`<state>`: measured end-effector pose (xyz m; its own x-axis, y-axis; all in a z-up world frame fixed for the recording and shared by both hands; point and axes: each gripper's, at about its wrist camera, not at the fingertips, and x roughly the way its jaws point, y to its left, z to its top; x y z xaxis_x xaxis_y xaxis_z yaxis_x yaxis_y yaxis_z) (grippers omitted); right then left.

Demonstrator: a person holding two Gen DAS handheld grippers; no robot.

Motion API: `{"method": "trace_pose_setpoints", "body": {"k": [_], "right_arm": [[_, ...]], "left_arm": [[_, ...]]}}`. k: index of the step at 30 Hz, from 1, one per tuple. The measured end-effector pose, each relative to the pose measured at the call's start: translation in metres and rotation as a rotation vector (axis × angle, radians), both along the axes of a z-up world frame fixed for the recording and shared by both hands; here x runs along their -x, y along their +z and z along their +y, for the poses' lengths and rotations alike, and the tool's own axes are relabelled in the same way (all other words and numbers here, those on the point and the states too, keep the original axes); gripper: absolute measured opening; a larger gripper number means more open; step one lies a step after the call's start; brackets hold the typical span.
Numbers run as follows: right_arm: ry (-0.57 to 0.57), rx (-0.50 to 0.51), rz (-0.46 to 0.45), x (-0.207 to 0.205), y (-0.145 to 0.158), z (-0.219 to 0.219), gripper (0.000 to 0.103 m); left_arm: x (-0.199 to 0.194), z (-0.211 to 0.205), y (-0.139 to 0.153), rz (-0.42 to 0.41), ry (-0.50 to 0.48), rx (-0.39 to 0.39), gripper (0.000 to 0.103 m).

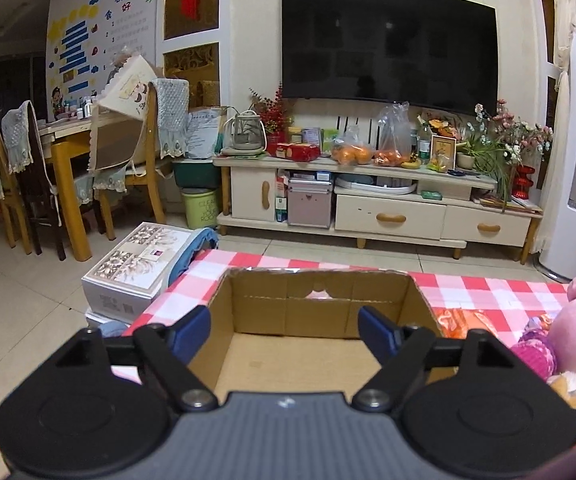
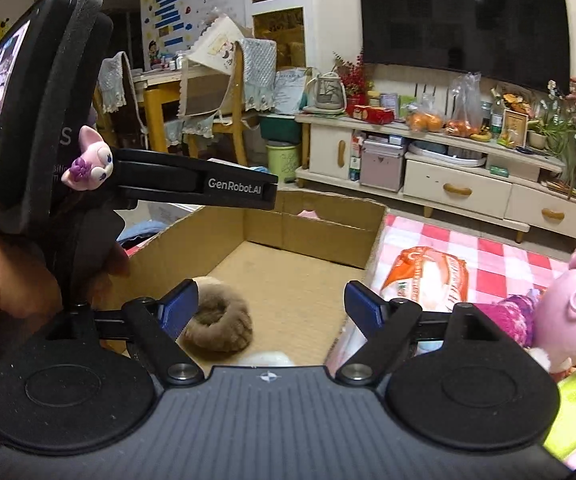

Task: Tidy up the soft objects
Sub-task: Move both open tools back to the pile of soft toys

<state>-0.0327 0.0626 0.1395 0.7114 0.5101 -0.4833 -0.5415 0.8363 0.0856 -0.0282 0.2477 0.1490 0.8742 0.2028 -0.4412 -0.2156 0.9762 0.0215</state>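
Two soft items in box: a brown fuzzy ring lies on the floor of the cardboard box; a white soft object shows just beside it at the near edge, mostly hidden by the gripper body.
Cardboard box: open-topped, standing on the counter, which wears a red-and-white checked cloth; from the left wrist view its visible floor is bare.
Soft toys outside box: a pink plush sits on the counter right of the box, with a magenta knitted item touching its left side.
Orange-and-white packet: packet lies flat on the cloth between the box wall and the pink plush.
Right hand-held gripper: right hand-held gripper has its blue-padded jaws spread wide above the near end of the box, nothing between them.
Left hand-held gripper: left hand-held gripper likewise stands wide over the box, empty; in the right wrist view its body appears at left, gripped by a hand.
Background: a cream TV cabinet stands under a dark television.
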Motion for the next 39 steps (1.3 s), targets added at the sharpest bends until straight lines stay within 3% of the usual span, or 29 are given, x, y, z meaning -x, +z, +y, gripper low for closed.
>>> {"method": "trace_pose_setpoints", "body": {"k": [3,10,20,39], "right_arm": [[-0.032,-0.013,0.002,0.001,0.001,-0.01,0.103],[-0.139,-0.061,0.021,-0.003,-0.004,-0.044,0.103],[-0.269,-0.091,0.05,-0.006,-0.016,-0.082,0.103],[-0.38,-0.085,0.018,0.0,-0.03,-0.096,0.103]], "left_arm": [[-0.001,-0.003,0.001,0.001,0.002,-0.008,0.095],[-0.005,-0.018,0.002,0.005,-0.027,-0.019,0.102],[-0.01,-0.046,-0.003,0.016,-0.086,-0.035,0.102],[-0.013,-0.096,-0.013,0.031,-0.195,-0.041,0.102]]}}
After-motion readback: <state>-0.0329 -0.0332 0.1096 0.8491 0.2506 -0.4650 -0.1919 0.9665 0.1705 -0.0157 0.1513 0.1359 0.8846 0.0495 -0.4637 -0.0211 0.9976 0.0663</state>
